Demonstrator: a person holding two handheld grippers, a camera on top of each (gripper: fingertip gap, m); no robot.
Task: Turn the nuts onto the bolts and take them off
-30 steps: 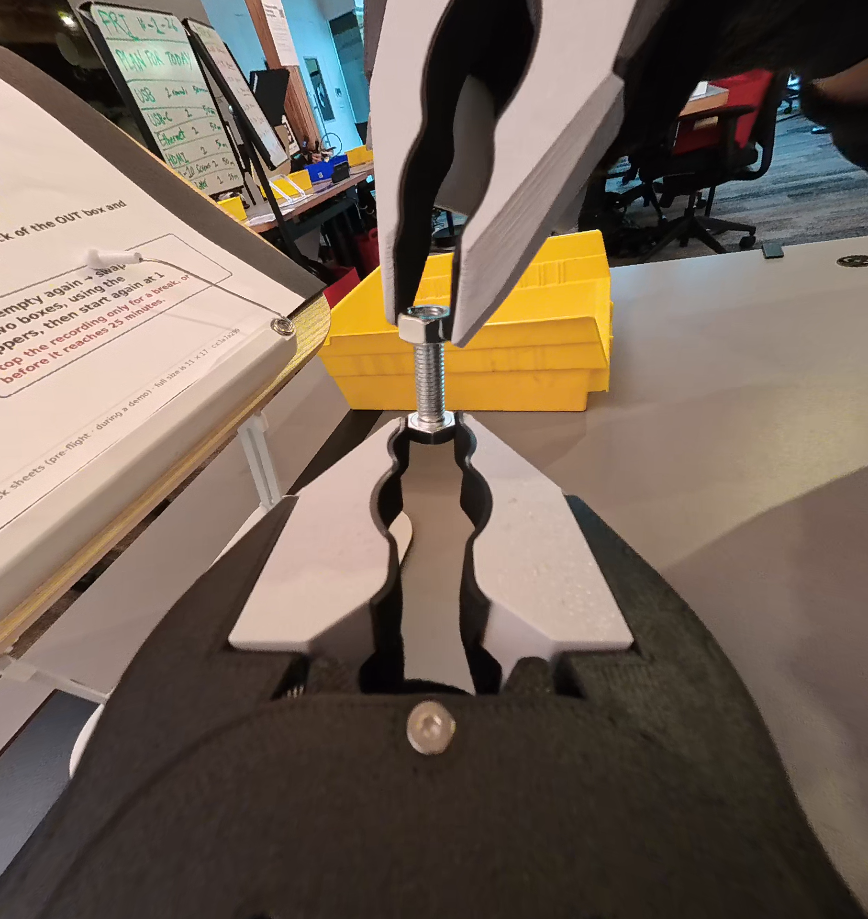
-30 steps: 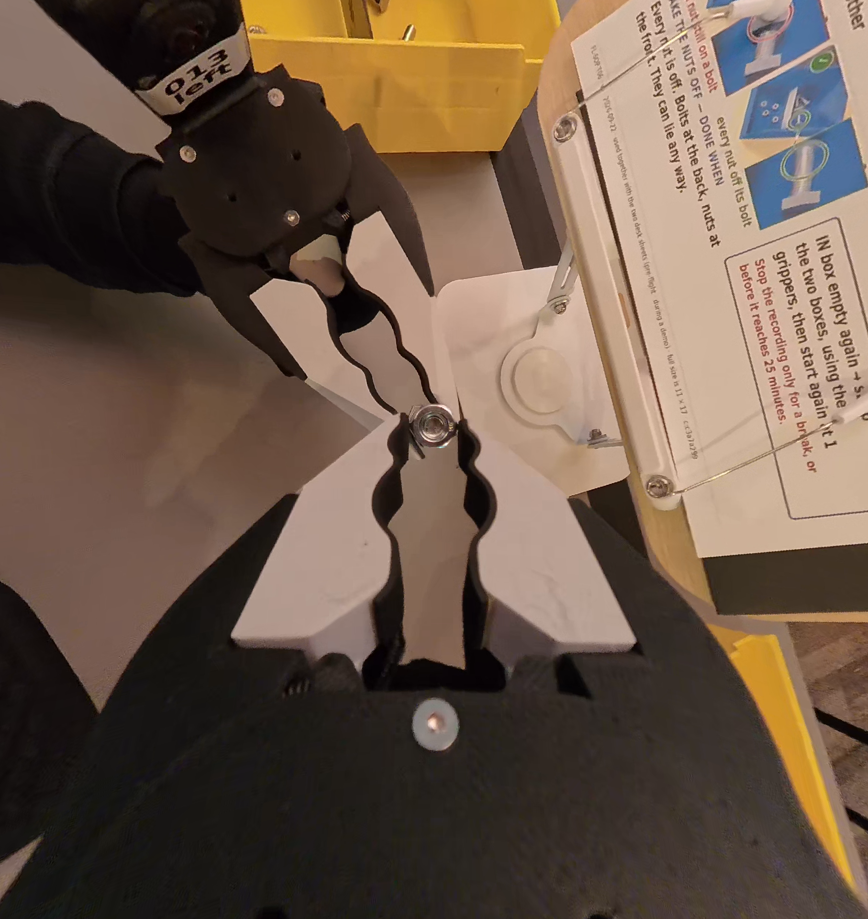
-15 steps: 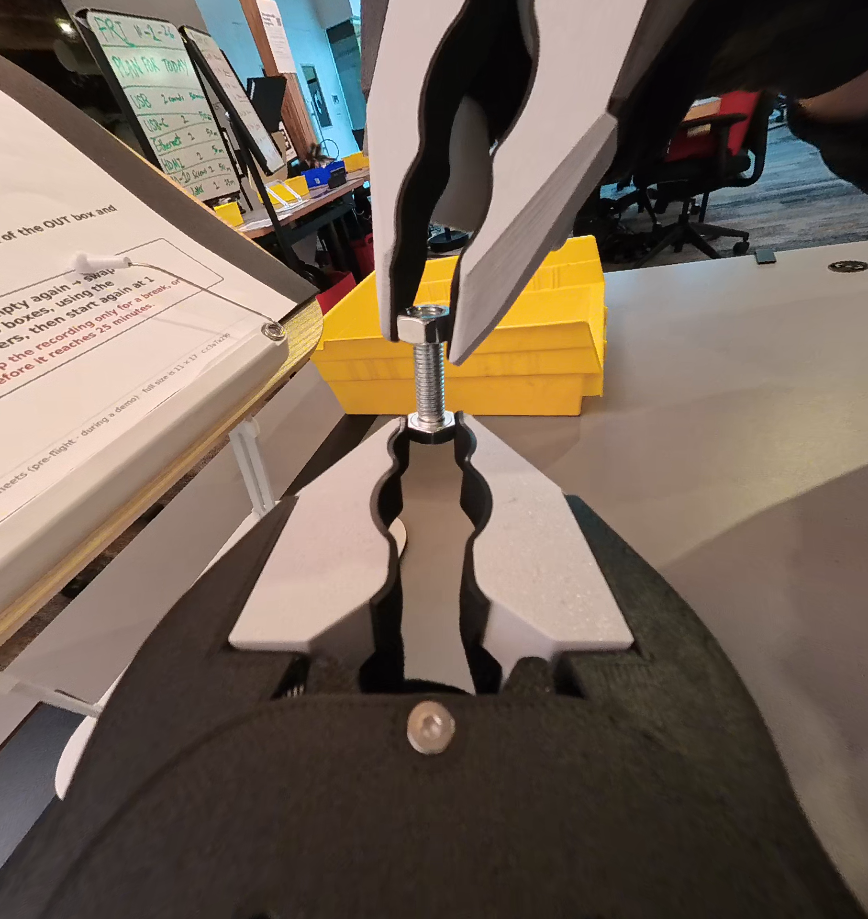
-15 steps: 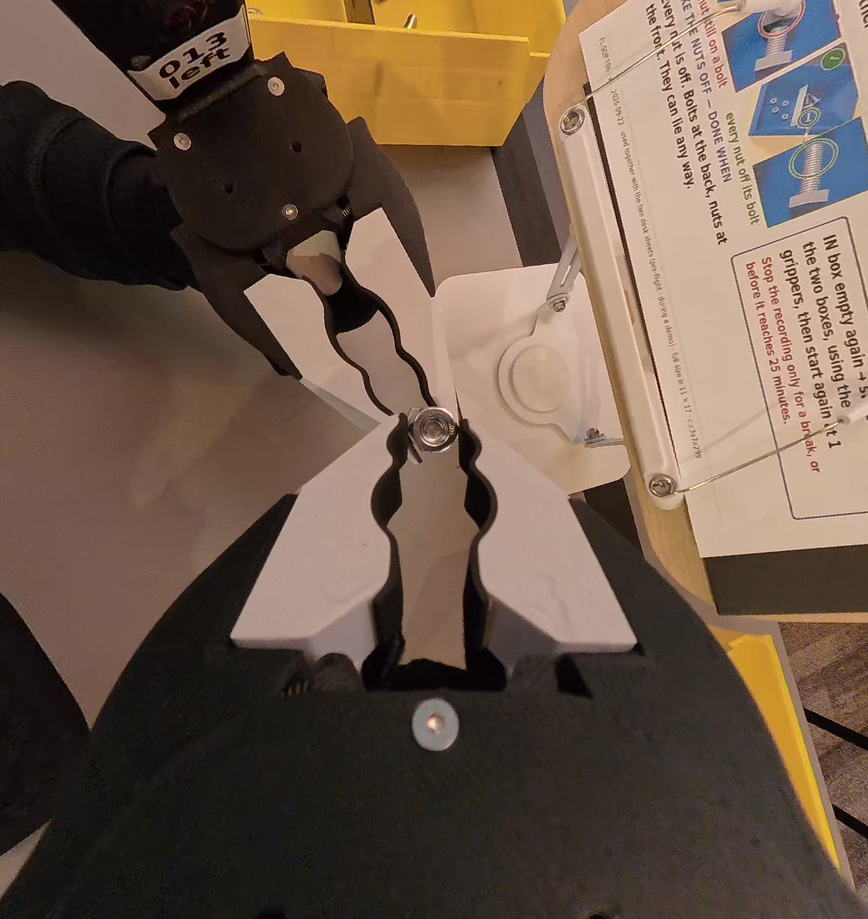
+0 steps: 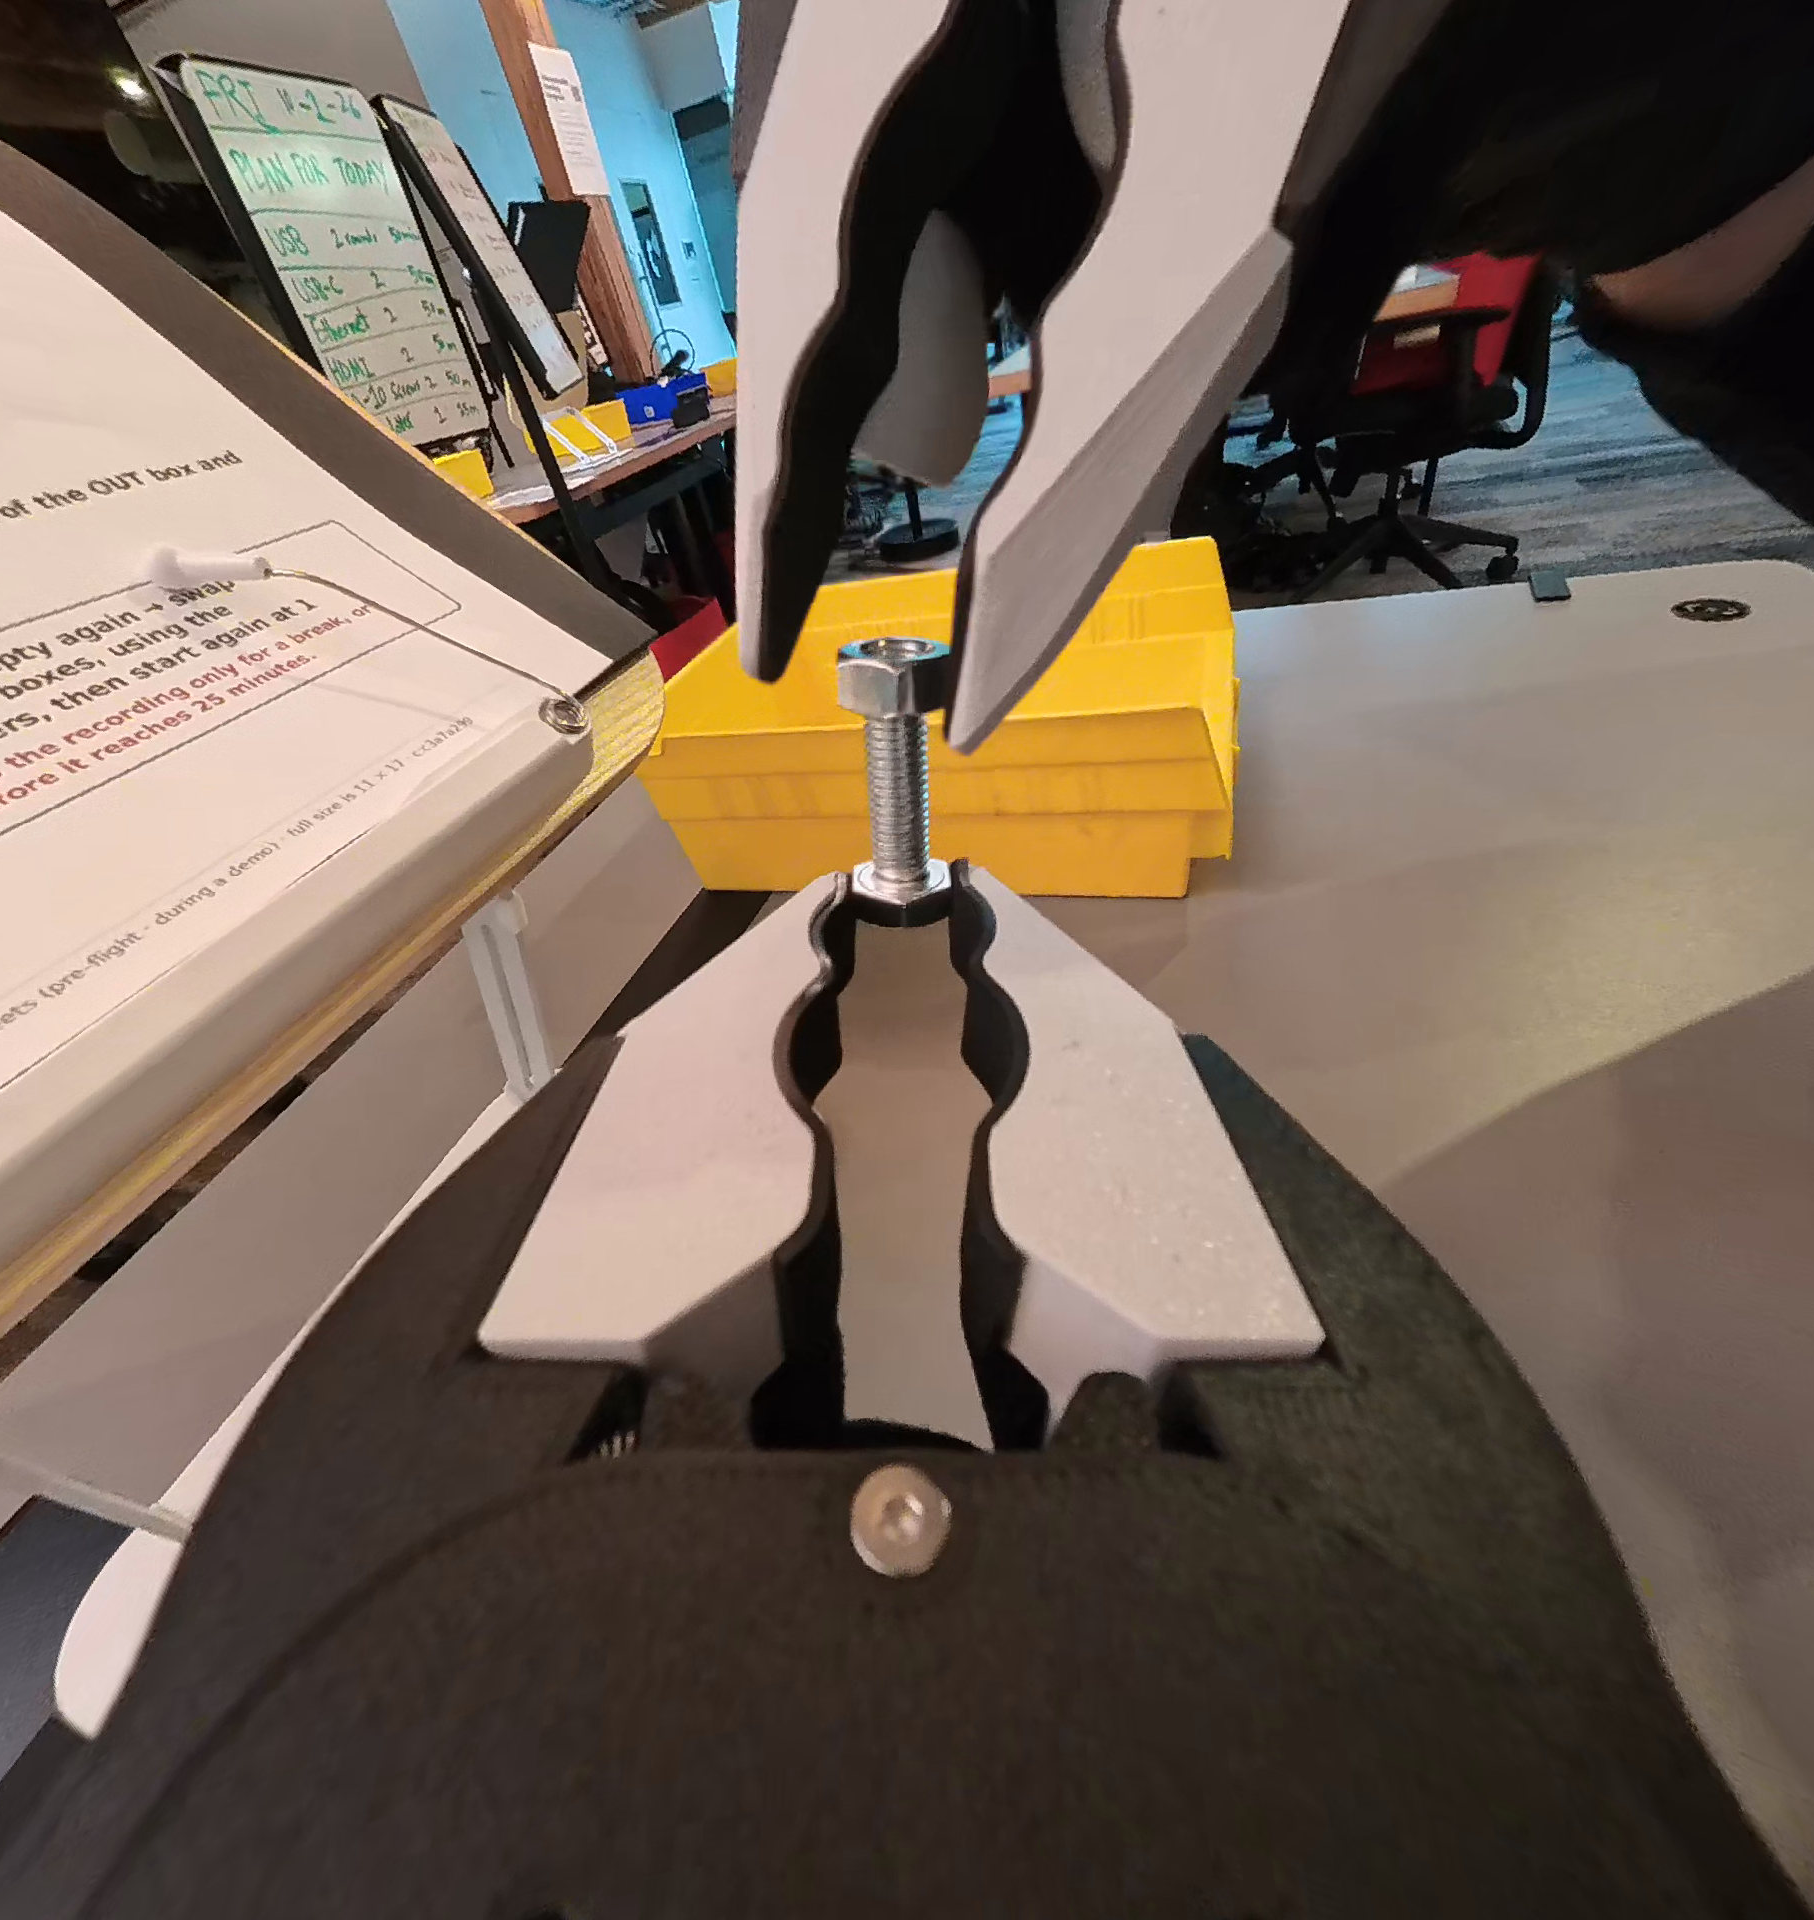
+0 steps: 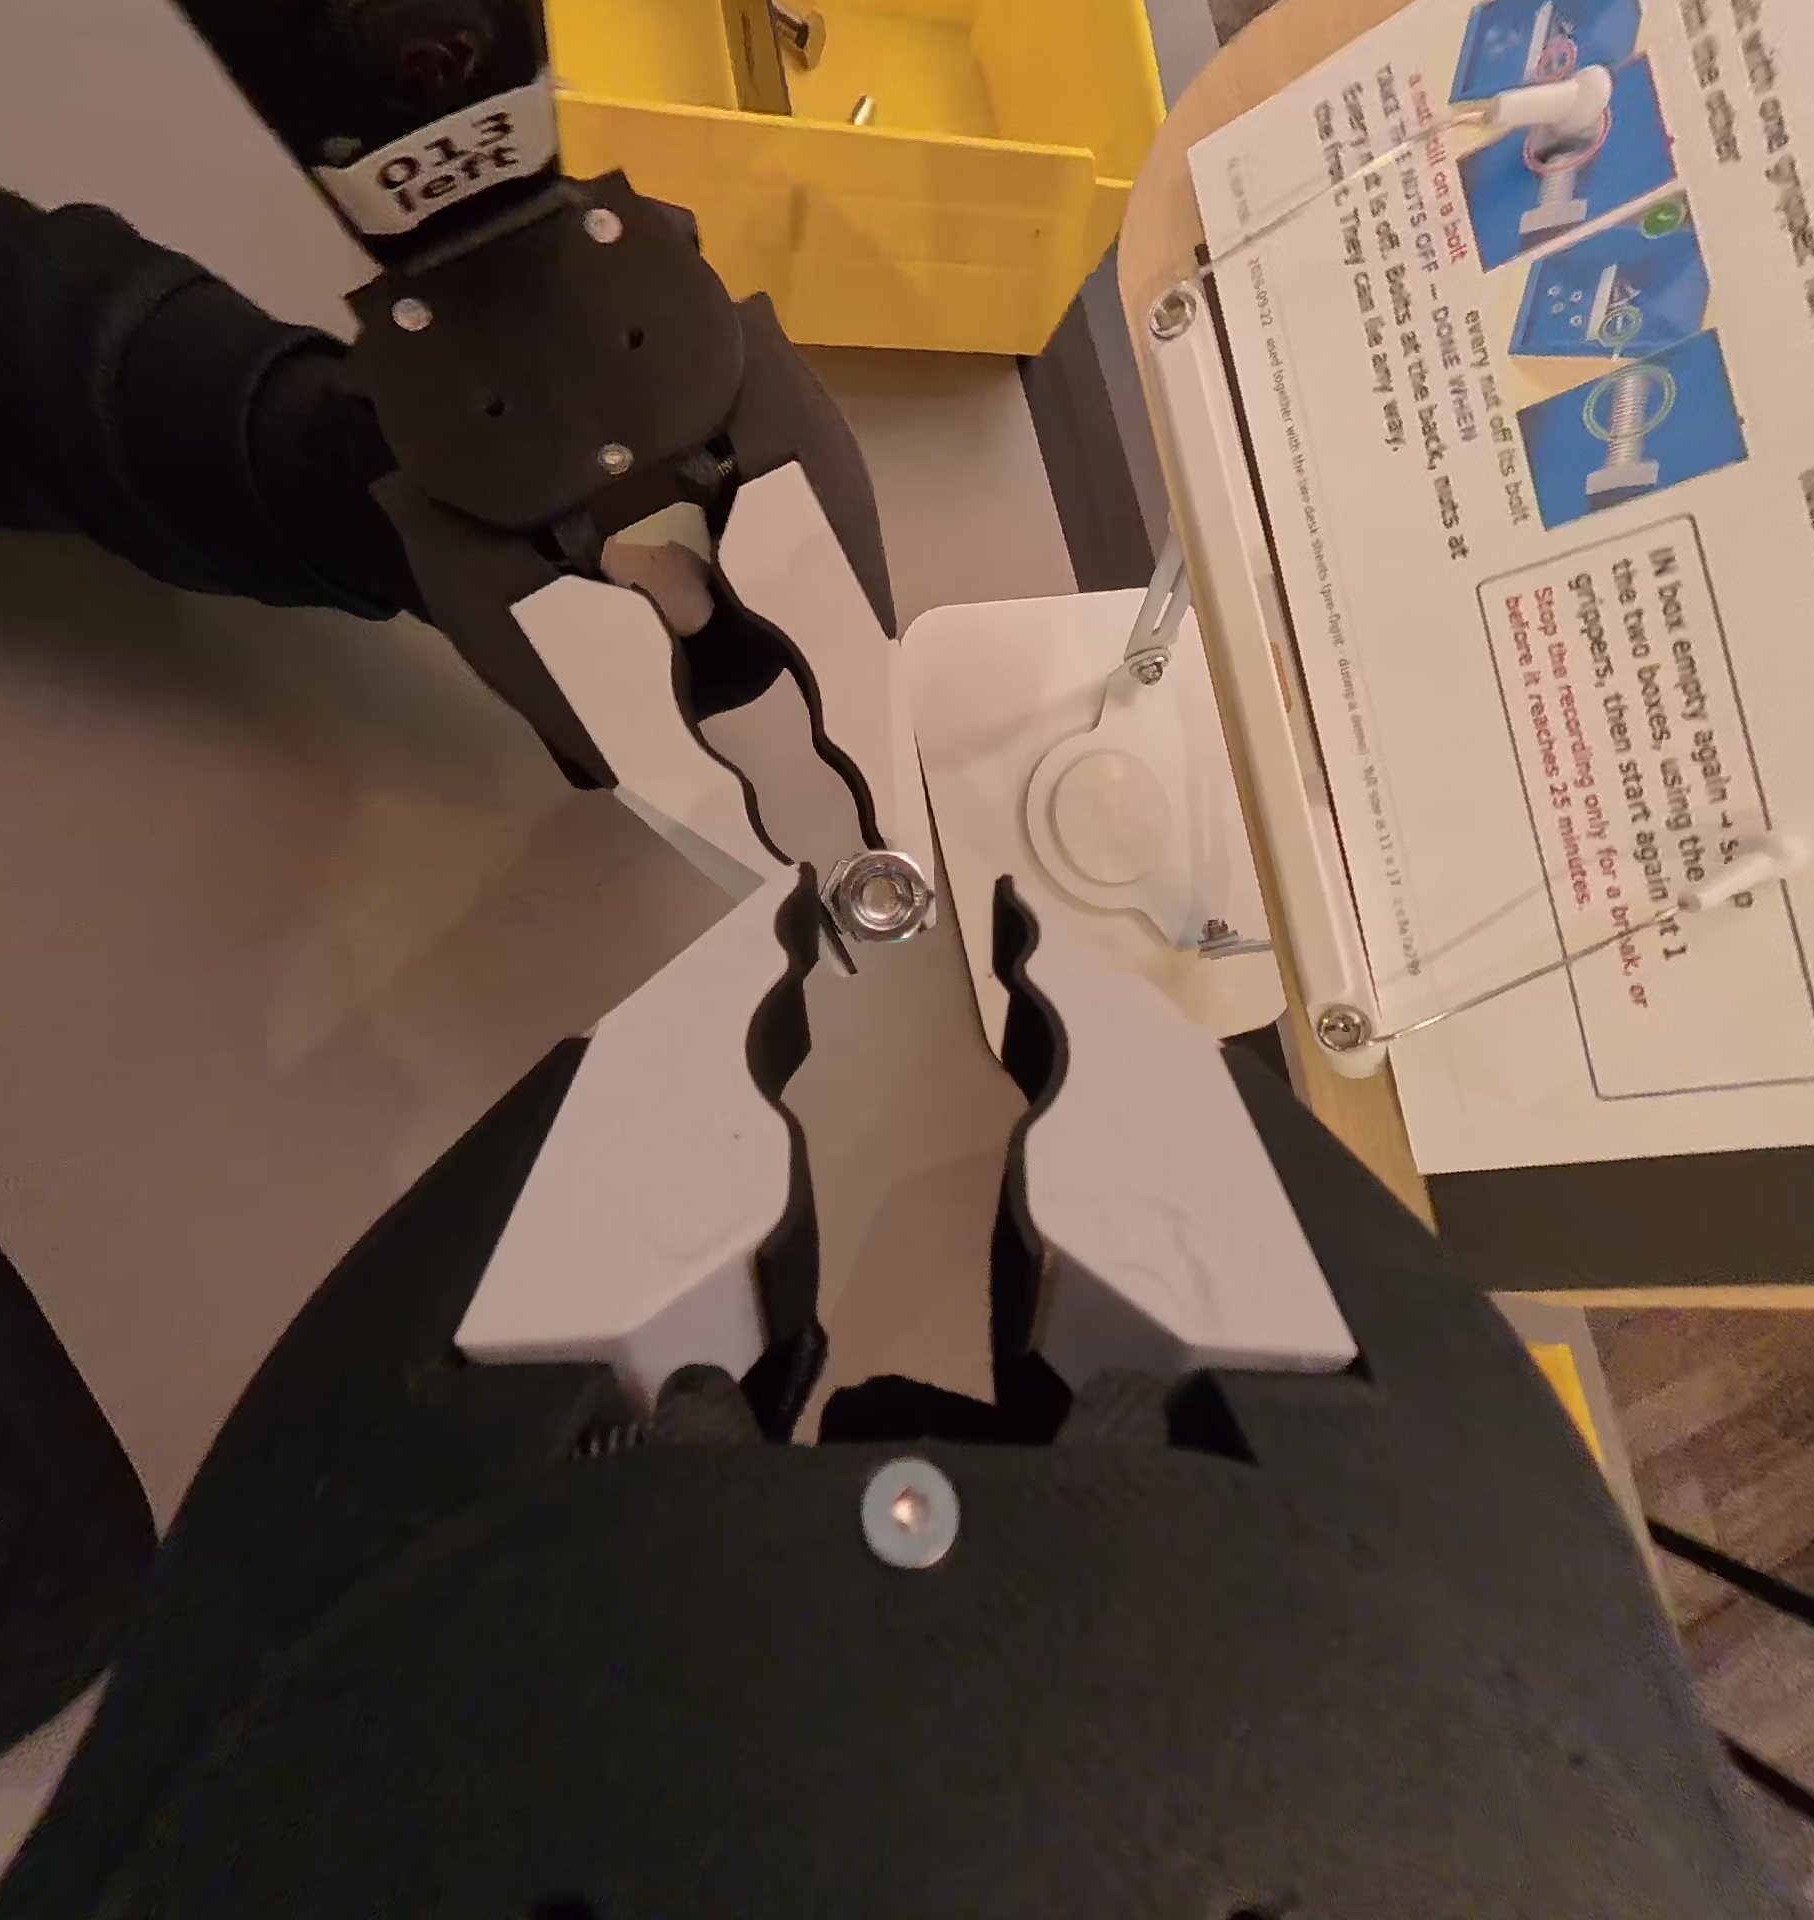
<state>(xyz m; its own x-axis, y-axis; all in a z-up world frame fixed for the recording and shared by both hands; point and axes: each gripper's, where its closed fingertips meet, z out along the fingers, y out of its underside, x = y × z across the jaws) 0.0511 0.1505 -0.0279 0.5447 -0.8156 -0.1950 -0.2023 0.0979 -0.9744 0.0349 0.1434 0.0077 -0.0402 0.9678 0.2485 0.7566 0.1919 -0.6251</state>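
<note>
My left gripper (image 5: 898, 902) is shut on the hex head of a steel bolt (image 5: 898, 795) and holds it upright above the grey table. A steel nut (image 5: 887, 677) sits on the top end of its thread. My right gripper (image 5: 867, 698) comes down from above, and its open jaws stand either side of the nut with a small gap on each side. In the right wrist view I look down on the nut (image 6: 875, 900) between my open right gripper (image 6: 901, 914) fingers, with the left gripper (image 6: 843, 847) just beyond it, held by a black-gloved hand.
A yellow bin (image 5: 944, 821) stands on the table behind the bolt; it also shows in the right wrist view (image 6: 851, 239) with bolts inside. A tilted instruction board (image 5: 207, 727) on a white stand (image 6: 1090, 810) is close by. Another yellow bin edge (image 6: 1563, 1392) lies under the board. The grippers are tip to tip, or close to it.
My right gripper was shut on the nut; it has opened and let go. The nut stays on the bolt. The left gripper has kept its hold.
</note>
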